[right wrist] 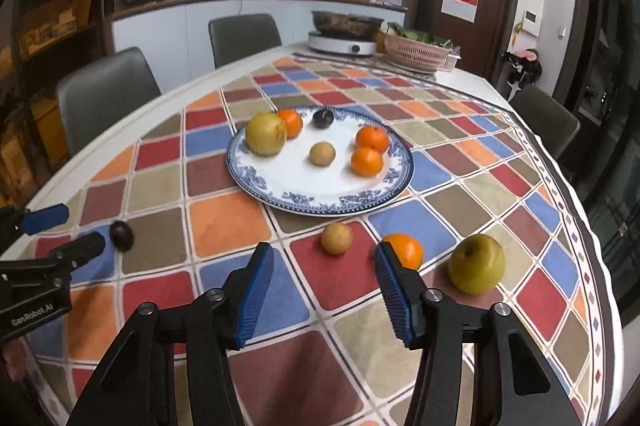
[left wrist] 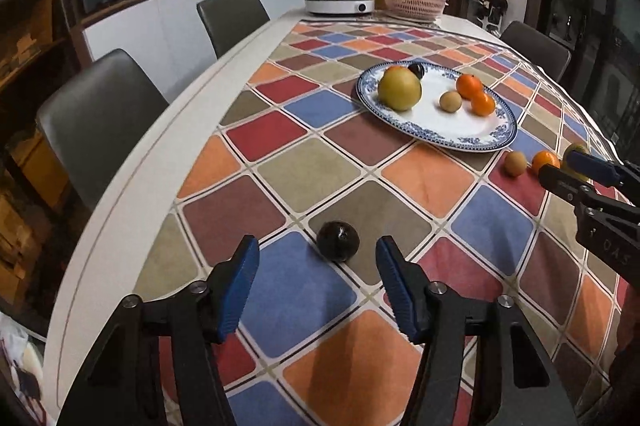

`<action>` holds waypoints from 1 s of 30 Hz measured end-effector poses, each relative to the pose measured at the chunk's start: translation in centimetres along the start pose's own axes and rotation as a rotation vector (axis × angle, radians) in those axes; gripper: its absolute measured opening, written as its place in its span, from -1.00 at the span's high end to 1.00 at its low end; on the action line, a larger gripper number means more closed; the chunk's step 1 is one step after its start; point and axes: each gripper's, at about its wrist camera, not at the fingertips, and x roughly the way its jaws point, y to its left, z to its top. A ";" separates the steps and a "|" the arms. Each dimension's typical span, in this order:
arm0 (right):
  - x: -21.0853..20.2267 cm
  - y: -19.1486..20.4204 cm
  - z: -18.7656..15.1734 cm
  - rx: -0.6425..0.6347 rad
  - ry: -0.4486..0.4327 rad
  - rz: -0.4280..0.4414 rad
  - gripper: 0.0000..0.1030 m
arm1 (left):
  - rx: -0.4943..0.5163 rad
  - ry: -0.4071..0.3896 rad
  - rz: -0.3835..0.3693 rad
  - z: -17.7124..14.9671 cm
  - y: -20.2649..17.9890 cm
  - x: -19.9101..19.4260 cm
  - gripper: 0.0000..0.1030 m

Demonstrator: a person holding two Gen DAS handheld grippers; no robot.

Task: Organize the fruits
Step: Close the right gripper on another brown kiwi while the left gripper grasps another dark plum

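Note:
A blue-and-white plate [left wrist: 460, 141] [right wrist: 316, 203] holds a large yellow fruit [left wrist: 399, 88], a dark plum [right wrist: 322, 118], oranges [right wrist: 367, 161] and a small brown fruit [right wrist: 322, 153]. On the cloth in front of it lie a loose dark plum [left wrist: 338, 241] [right wrist: 121, 235], a brown fruit [right wrist: 337, 238] [left wrist: 515, 163], an orange [right wrist: 406, 250] and a green apple [right wrist: 476, 264]. My left gripper [left wrist: 317, 246] [right wrist: 82, 226] is open, with the loose plum just beyond its tips. My right gripper [right wrist: 325, 252] [left wrist: 557, 163] is open, with the brown fruit just ahead and the orange behind its right finger.
A checked cloth [left wrist: 304, 165] covers the white table. At the far end stand an induction cooker with a metal pan [right wrist: 346, 25] and a pink basket of greens [right wrist: 418, 51]. Grey chairs [left wrist: 100, 113] line the left edge, and another stands at the right.

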 end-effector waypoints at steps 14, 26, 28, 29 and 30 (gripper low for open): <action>3.7 -0.3 0.1 -0.011 0.059 0.020 0.32 | -0.010 0.078 -0.015 0.4 -0.3 3.1 0.08; 6.3 -0.7 0.8 -0.013 0.100 0.006 0.43 | -0.023 0.085 -0.032 1.0 -0.4 3.9 0.36; 6.5 -0.8 0.9 -0.013 0.101 0.004 0.44 | -0.026 0.086 -0.040 1.0 -0.4 3.9 0.44; 6.6 -0.8 0.9 -0.015 0.102 0.001 0.48 | -0.026 0.086 -0.041 1.0 -0.4 3.9 0.45; 6.7 -0.8 1.0 -0.019 0.102 -0.003 0.48 | -0.024 0.085 -0.040 1.0 -0.5 3.9 0.45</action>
